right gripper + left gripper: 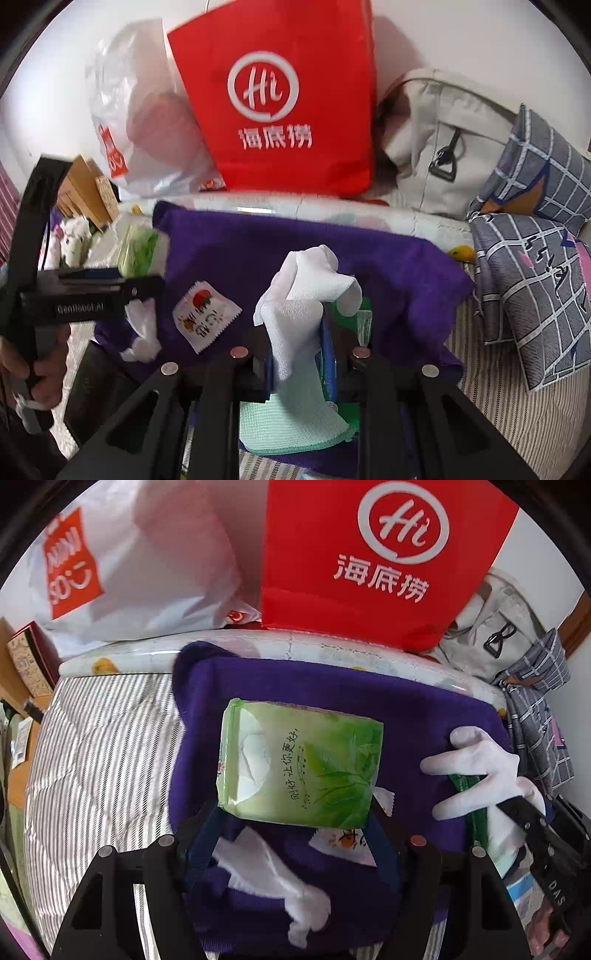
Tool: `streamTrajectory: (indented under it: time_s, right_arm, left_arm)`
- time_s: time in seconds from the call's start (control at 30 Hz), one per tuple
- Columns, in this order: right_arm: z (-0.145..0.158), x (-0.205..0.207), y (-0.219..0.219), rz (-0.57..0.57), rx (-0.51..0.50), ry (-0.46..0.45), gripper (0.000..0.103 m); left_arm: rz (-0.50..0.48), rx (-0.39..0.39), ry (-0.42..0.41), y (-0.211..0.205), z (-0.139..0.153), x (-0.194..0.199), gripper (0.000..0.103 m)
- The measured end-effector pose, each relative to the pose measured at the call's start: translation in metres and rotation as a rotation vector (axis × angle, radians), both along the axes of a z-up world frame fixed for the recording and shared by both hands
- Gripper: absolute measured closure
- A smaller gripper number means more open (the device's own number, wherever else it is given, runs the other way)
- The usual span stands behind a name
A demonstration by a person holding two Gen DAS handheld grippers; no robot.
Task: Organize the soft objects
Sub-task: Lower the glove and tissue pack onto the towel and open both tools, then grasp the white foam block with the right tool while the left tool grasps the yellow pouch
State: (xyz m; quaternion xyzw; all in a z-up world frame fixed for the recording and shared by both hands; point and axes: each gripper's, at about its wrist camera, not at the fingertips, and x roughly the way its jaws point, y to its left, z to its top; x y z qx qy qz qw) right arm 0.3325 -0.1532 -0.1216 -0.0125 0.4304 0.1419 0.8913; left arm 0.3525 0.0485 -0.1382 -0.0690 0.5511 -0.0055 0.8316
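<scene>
The left tool [291, 834] grips the green tissue pack [299, 768]; the right tool [299, 354] clamps a white cloth [306, 295].

A red bag [280, 110] with a white round logo was stood against the wall [37, 92]; a white plastic bag [140, 122] was leaned beside it; a grey backpack [443, 140] was set on its other side; a checked pillow [528, 280] was laid near the backpack; cardboard boxes [88, 188] were stacked by the striped bedsheet [96, 746].

Green tissue pack [301, 764] (gripped) above purple cloth [417, 716]
</scene>
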Motion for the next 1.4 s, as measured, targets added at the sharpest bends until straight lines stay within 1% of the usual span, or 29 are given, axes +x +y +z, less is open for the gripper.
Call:
streamTrajectory:
  time_s: [0.1,0.2,0.5,0.57,0.6,0.67,0.7,0.73,0.8,0.9,1.07,1.13,1.27,1.4]
  right_arm:
    - [-0.009,0.006,0.003,0.006,-0.008,0.026,0.082]
    - [-0.013,0.008,0.006,0.009,-0.018,0.032,0.082]
    - [-0.016,0.013,0.005,0.003,-0.034,0.039,0.078]
    - [-0.017,0.013,0.005,0.002,-0.034,0.04,0.076]
    - [-0.017,0.013,0.005,0.003,-0.035,0.042,0.073]
    - [-0.017,0.012,0.006,0.008,-0.035,0.048,0.058]
    - [-0.016,0.011,0.005,0.007,-0.036,0.049,0.045]
    - [-0.015,0.008,0.005,0.006,-0.04,0.043,0.036]
    - [-0.009,0.002,0.004,0.0,-0.05,0.013,0.029]
    - [-0.001,-0.005,0.002,-0.005,-0.055,-0.002,0.028]
    - [0.021,-0.03,-0.008,-0.022,-0.029,-0.033,0.028]
    - [0.029,-0.049,-0.015,-0.032,-0.013,-0.049,0.028]
    - [0.041,-0.095,-0.03,-0.04,0.026,-0.07,0.028]
    - [0.047,-0.144,-0.045,-0.06,0.049,-0.075,0.028]
  left_arm:
    - [-0.005,0.001,0.014,-0.004,-0.006,0.007,0.032]
    - [-0.01,-0.003,0.022,-0.005,-0.009,0.012,0.032]
    - [-0.024,0.005,0.04,-0.012,-0.015,0.021,0.031]
    - [-0.023,0.012,0.038,-0.016,-0.016,0.023,0.029]
    - [-0.02,0.01,0.032,-0.017,-0.015,0.024,0.023]
    - [-0.016,-0.003,0.011,-0.017,-0.011,0.023,0.019]
    - [-0.016,-0.015,0.005,-0.017,-0.009,0.022,0.018]
    - [-0.016,-0.028,0.002,-0.017,-0.006,0.02,0.017]
    - [-0.014,-0.025,-0.003,-0.017,0.0,0.017,0.017]
    - [-0.005,-0.011,-0.022,-0.015,0.013,0.009,0.017]
    - [0.006,-0.017,-0.075,-0.005,0.04,-0.025,0.018]
    - [0.006,-0.023,-0.091,0.0,0.049,-0.043,0.018]
    - [0.013,-0.066,-0.111,0.006,0.06,-0.081,0.019]
    - [0.027,-0.055,-0.132,0.009,0.066,-0.12,0.019]
